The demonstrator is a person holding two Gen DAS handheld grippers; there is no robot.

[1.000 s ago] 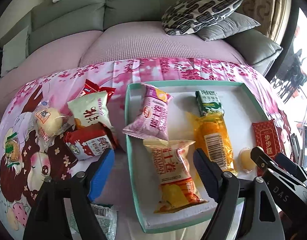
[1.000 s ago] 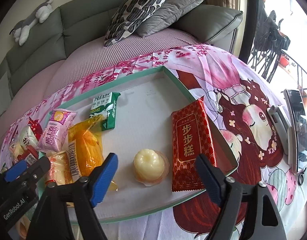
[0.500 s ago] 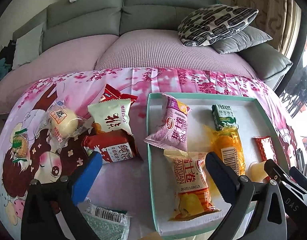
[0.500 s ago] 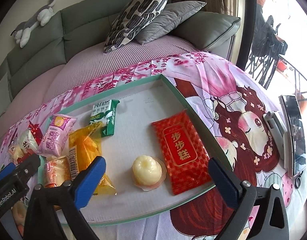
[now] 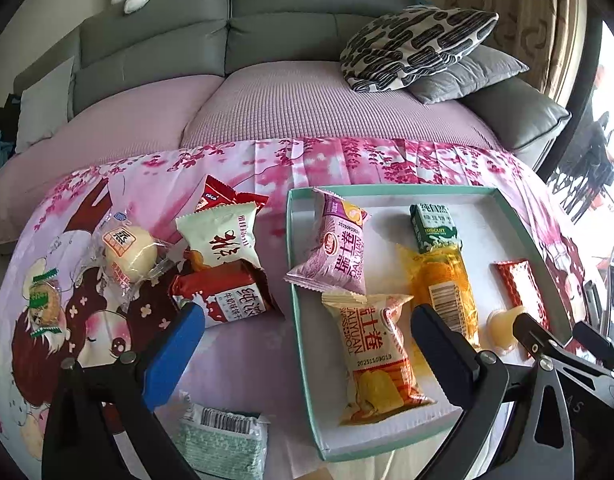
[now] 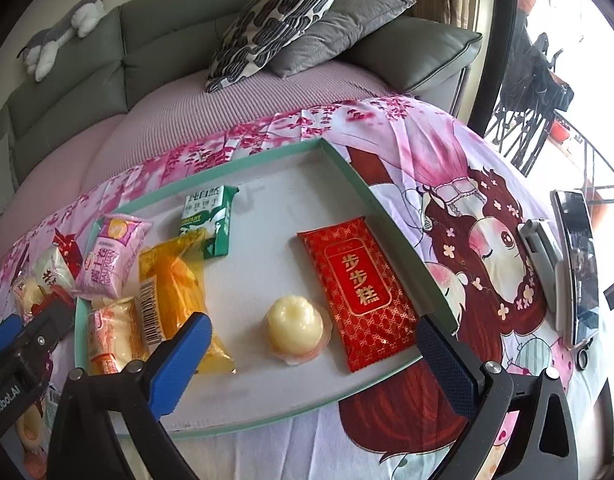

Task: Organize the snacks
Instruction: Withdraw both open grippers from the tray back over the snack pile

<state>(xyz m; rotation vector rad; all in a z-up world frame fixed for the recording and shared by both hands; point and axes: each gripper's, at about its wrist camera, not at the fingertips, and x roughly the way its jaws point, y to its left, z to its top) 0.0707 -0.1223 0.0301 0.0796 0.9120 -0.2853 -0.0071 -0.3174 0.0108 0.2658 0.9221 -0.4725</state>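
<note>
A teal-rimmed white tray [image 5: 303, 364] [image 6: 347, 168] holds a purple roll pack [image 5: 339, 252], an orange-white roll pack [image 5: 375, 352], a yellow pack [image 5: 447, 288], a green biscuit pack [image 5: 433, 226], a jelly cup [image 6: 295, 326] and a red cake pack [image 6: 357, 288]. Loose snacks lie left of the tray: a white pack [image 5: 223, 240], a red-white pack [image 5: 227, 294], a bun [image 5: 129, 252]. My left gripper [image 5: 307, 340] is open and empty above the tray's left rim. My right gripper [image 6: 313, 346] is open and empty over the jelly cup.
A green-white pack [image 5: 223, 440] lies near the table's front edge. A phone [image 6: 577, 264] and a grey device [image 6: 541, 252] lie on the pink cloth at the right. A grey sofa with cushions [image 5: 415, 48] stands behind the table.
Both grippers have pulled back and up from the tray. The red cake pack now lies flat in the tray, turned from its earlier spot over the rim.
</note>
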